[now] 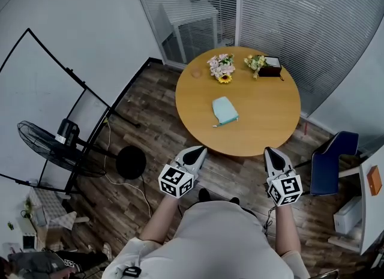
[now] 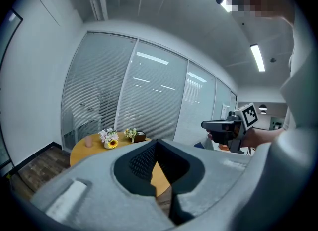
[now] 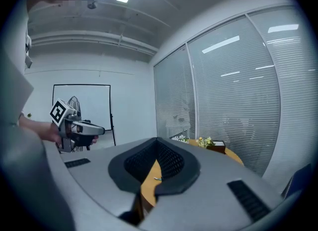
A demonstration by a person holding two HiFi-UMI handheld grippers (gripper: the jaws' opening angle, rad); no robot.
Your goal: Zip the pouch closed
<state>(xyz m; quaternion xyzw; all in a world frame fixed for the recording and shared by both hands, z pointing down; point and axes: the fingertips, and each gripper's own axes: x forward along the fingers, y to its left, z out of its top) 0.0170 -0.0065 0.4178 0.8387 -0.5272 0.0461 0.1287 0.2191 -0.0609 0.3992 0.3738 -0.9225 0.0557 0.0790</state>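
Shirt (image 1: pixel 222 239) fills the bottom of the head view, and beyond it the left gripper (image 1: pixel 198 150) and right gripper (image 1: pixel 271 152) hang just short of the table (image 1: pixel 264 122), off its near edge, each pinched to a point with nothing held. Pouch (image 1: pixel 225 110) lies mid-table, ahead and between them, long axis running roughly away from the person, a thin tail (image 1: pixel 215 125) off its near-left corner; the left one looks slightly nearer. Left gripper view: tips together, table beyond, pouch hidden. Right gripper view: tips meeting too, a tiny sliver (image 3: pixel 156 178) on the table through the gap, too small to name.
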